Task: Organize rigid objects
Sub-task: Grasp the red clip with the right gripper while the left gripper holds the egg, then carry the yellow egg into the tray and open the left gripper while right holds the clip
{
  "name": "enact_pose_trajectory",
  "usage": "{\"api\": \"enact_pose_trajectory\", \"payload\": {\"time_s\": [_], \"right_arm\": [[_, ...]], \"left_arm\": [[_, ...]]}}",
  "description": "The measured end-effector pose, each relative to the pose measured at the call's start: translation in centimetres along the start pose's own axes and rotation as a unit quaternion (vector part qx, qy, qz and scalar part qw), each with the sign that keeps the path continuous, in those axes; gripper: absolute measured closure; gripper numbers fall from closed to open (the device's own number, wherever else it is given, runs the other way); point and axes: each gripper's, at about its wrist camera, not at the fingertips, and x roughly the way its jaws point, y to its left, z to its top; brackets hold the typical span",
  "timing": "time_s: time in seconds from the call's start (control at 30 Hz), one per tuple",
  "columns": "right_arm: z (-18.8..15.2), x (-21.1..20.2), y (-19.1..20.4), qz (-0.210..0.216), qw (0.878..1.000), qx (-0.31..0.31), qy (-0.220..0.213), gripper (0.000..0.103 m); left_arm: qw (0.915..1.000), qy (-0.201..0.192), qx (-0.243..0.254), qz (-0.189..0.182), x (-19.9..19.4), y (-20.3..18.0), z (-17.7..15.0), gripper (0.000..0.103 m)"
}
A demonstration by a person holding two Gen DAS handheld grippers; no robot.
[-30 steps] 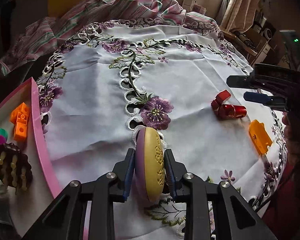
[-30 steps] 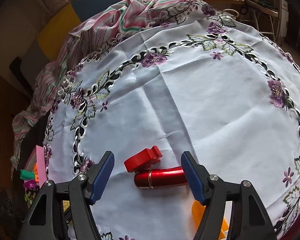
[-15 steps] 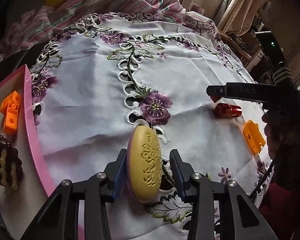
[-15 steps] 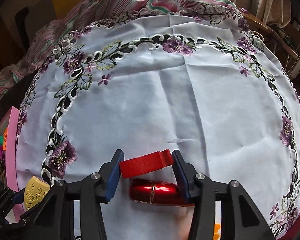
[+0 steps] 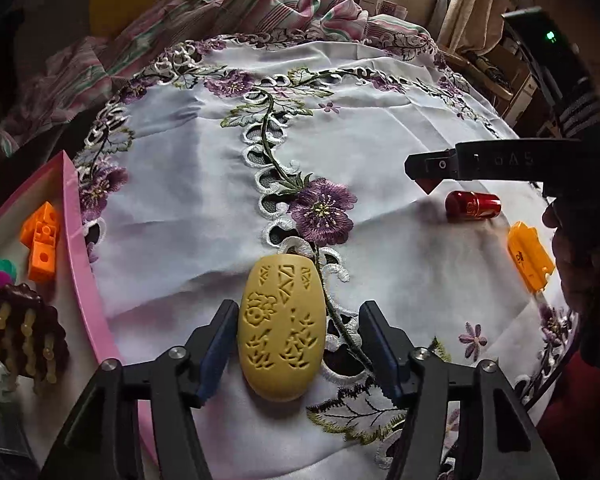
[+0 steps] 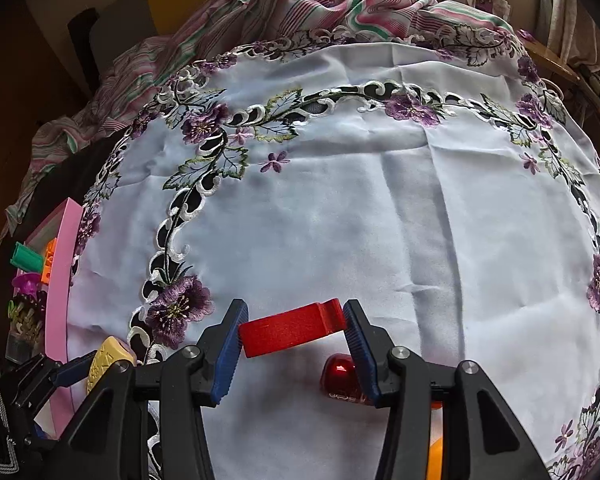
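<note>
My left gripper (image 5: 296,344) is open. A yellow carved oval piece (image 5: 282,330) lies flat on the white embroidered cloth between its fingers, touching only the left one. My right gripper (image 6: 294,330) is shut on a red flat block (image 6: 290,328) and holds it above the cloth. A red metal cylinder (image 6: 340,378) lies on the cloth below it, also seen in the left wrist view (image 5: 472,206). An orange block (image 5: 530,256) lies to the right of the cylinder.
A pink tray (image 5: 82,264) stands at the left with orange bricks (image 5: 42,236), a dark brown comb-like piece (image 5: 24,332) and green and magenta pieces. Striped fabric (image 6: 320,4) is bunched at the table's far edge. The right gripper's body (image 5: 512,164) hangs at the right.
My left gripper has opened and the yellow oval piece has dropped flat onto the cloth. My right gripper has closed on the red block and lifted it off the cloth.
</note>
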Motion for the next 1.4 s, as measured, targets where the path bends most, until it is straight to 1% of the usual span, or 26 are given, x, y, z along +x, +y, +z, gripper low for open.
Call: {"api": "enact_pose_trajectory", "payload": {"time_s": [0.07,0.13,0.2,0.23,0.33,0.43,0.5,0.63,0.8,1.03,1.23,1.4], "right_arm": [[-0.1,0.1,0.3,-0.003,1.000,-0.007,0.001,0.054],[-0.2,0.3,0.7,-0.007,1.000,-0.017,0.004,0.054],[-0.3,0.4,1.1,-0.009,1.000,-0.028,0.005,0.054],[-0.3,0.5,1.3,-0.010,0.999,-0.033,0.006,0.054],[-0.4,1.0,1.7,-0.013,0.999,-0.047,0.011,0.054],[-0.7,1.7,2.1,-0.022,0.998,-0.062,0.024,0.054],[-0.8,2.0,2.1,-0.022,0.997,-0.063,0.028,0.054],[-0.7,2.1,1.7,-0.015,0.998,-0.053,0.029,0.053],[-0.8,2.1,1.6,-0.015,0.998,-0.048,0.029,0.053],[-0.8,2.1,2.0,-0.036,0.997,-0.066,0.024,0.053],[-0.9,2.1,2.1,-0.043,0.996,-0.075,0.019,0.053],[-1.0,2.1,2.4,-0.049,0.995,-0.083,0.016,0.053]], "left_arm": [[0.9998,-0.001,0.017,0.013,0.1,-0.5,0.0,0.040],[0.9995,0.008,0.023,0.022,0.8,-0.6,0.0,0.044],[0.9992,0.010,0.023,0.032,1.3,-0.4,0.0,0.058],[0.9992,0.004,0.025,0.033,1.2,-0.4,0.1,0.059],[0.9993,0.001,0.022,0.029,1.1,-0.2,0.1,0.059],[0.9999,-0.004,0.003,0.016,0.6,0.1,-0.2,0.059],[0.9999,-0.014,-0.005,0.008,-0.2,0.0,-0.4,0.059],[0.9991,-0.041,0.006,0.007,-2.1,-0.8,-0.7,0.059],[0.9982,-0.060,-0.006,0.000,-4.1,-0.5,-0.9,0.059],[0.9965,-0.077,-0.032,0.012,-6.5,1.0,-1.7,0.059],[0.9943,-0.089,-0.049,0.032,-8.5,2.4,-3.0,0.059],[0.9926,-0.094,-0.063,0.042,-9.7,3.7,-4.0,0.059]]}}
